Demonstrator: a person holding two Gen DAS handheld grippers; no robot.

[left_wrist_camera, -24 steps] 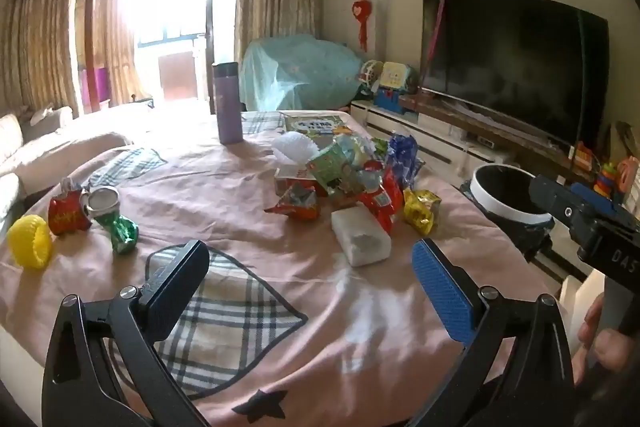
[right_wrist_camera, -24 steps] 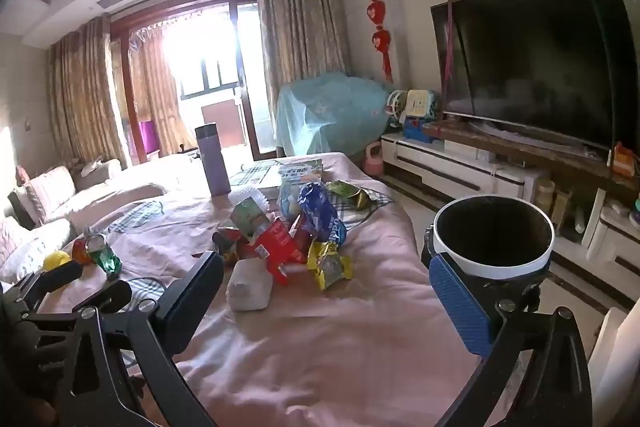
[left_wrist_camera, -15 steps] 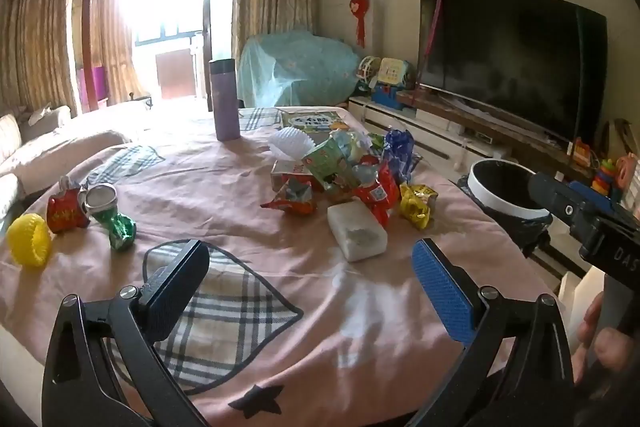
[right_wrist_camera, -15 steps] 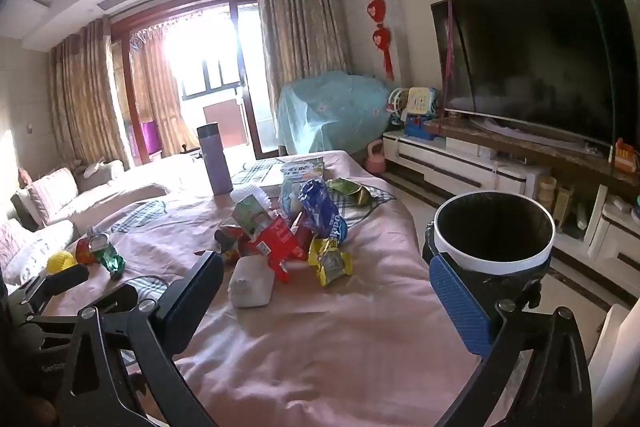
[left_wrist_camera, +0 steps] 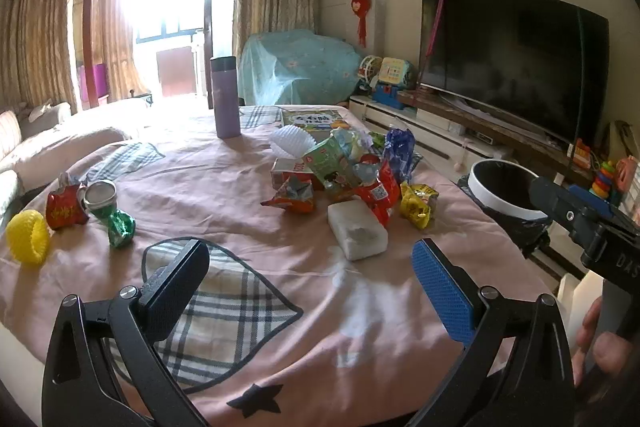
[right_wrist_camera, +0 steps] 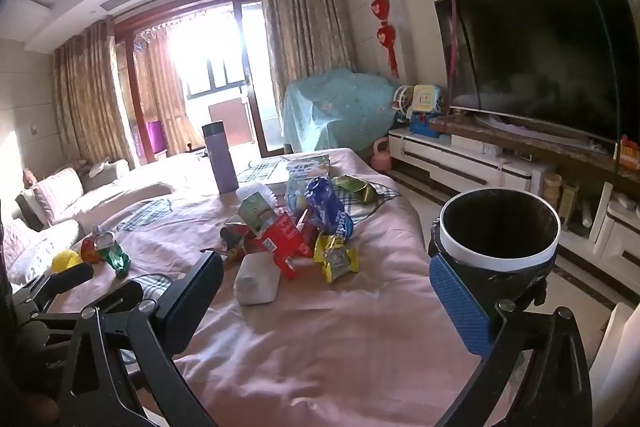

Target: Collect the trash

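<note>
A heap of snack wrappers [left_wrist_camera: 352, 171] lies on the pink table cloth, with a white tissue pack [left_wrist_camera: 357, 229] at its near edge and a yellow wrapper [left_wrist_camera: 419, 204] to its right. The heap [right_wrist_camera: 296, 227] and the pack [right_wrist_camera: 256, 278] also show in the right wrist view. A white-rimmed bin with a black liner [right_wrist_camera: 498, 233] stands just off the table's right edge; it also shows in the left wrist view [left_wrist_camera: 505, 190]. My left gripper [left_wrist_camera: 310, 281] is open and empty, short of the heap. My right gripper [right_wrist_camera: 326, 301] is open and empty.
A purple flask [left_wrist_camera: 226, 97] and a picture book [left_wrist_camera: 314, 118] stand at the far side. A crushed green can [left_wrist_camera: 110, 213], a red wrapper [left_wrist_camera: 64, 209] and a yellow mesh ring [left_wrist_camera: 27, 236] lie at the left. A TV [right_wrist_camera: 548, 55] and cabinet are on the right.
Both grippers have drifted slightly back and up from the table, so the heap looks a little lower and farther. Both stay open.
</note>
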